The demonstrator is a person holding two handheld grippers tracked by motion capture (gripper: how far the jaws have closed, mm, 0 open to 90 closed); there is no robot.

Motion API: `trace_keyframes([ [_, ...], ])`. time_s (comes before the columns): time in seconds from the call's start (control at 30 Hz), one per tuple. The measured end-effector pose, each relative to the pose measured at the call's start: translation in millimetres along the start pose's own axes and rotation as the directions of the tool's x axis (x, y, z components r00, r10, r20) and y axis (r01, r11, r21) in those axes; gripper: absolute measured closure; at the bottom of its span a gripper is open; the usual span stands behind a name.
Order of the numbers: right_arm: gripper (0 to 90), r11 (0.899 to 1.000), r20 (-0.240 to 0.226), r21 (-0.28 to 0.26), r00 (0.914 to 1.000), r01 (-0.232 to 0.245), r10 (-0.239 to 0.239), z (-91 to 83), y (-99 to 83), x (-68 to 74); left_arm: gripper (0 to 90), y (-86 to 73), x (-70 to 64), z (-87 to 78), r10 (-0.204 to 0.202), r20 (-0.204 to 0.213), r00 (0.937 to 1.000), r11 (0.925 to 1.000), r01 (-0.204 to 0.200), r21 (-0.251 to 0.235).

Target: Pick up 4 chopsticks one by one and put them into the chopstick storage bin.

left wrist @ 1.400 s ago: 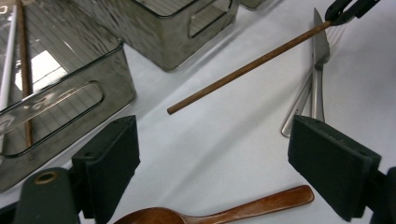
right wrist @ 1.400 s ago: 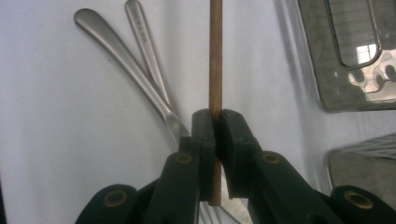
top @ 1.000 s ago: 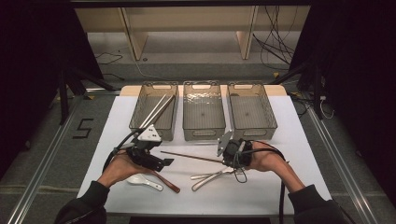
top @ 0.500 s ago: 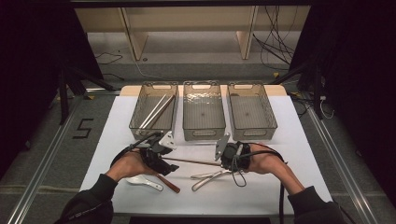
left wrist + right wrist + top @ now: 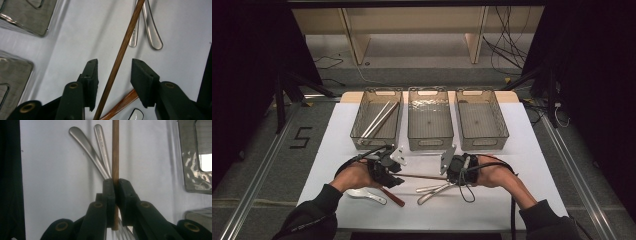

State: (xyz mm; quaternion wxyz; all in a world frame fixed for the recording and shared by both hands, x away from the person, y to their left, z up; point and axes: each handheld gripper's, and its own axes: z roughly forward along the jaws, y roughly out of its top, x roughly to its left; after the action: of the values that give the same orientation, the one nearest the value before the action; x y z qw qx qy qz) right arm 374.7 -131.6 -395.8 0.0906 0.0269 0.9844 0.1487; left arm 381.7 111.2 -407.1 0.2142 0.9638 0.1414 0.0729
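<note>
Both grippers now meet the wooden chopstick (image 5: 424, 177), lying crosswise: right gripper (image 5: 115, 185) clamps it, left gripper (image 5: 114, 72) straddles it, jaws apart.

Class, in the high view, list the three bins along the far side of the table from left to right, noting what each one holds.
Left bin holding metal chopsticks → middle bin, nothing visible inside → right bin, nothing visible inside.
</note>
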Motion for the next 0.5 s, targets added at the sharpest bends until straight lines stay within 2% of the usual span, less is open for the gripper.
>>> trace_keyframes([
  [0.3, 84.9, 1.0, -0.012, -0.002, 0.9998, 0.019, -0.019, 0.3, 0.6, 1.0, 75.5, -0.2, 0.3, 0.4, 0.018, 0.029, 0.9994, 0.9997, -0.018, 0.014],
  [0.43, 84.8, 1.0, -0.013, -0.007, 0.9997, 0.019, -0.019, -0.4, 0.5, 2.3, 78.1, -0.7, 0.3, -0.2, 0.041, 0.047, 0.998, 0.9986, -0.043, 0.031],
  [0.5, 84.8, 0.999, -0.012, -0.017, 0.9994, 0.032, -0.033, -0.2, -0.2, 1.7, 78.9, -1.1, -1.3, 0.2, 0.048, 0.052, 0.9975, 0.9986, -0.049, 0.021],
])
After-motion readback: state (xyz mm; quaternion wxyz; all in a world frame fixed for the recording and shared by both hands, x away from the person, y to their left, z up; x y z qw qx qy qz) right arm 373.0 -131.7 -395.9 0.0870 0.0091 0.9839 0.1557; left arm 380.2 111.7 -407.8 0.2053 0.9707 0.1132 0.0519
